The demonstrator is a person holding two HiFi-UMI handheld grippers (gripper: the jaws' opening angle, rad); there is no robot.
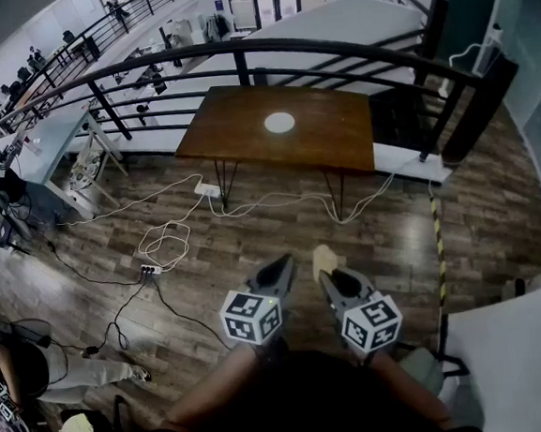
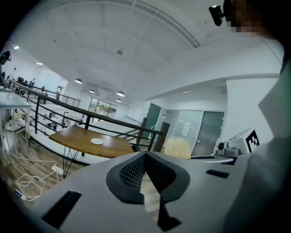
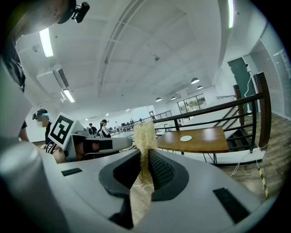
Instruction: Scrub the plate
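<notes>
The left gripper (image 1: 277,274) (image 2: 145,155) and the right gripper (image 1: 339,283) (image 3: 146,158) are held side by side, close together in front of the body, both pointing forward and tilted slightly down. The left gripper's jaws are closed together with nothing between them. The right gripper's jaws are clamped on a pale, fibrous scrubber (image 3: 145,134) (image 1: 324,256), which sticks out past their tips.

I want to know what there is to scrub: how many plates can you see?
1. The white plate lies near the middle of the brown wooden table beside the railing. The cluttered desks far off are too small to check for more.
</notes>
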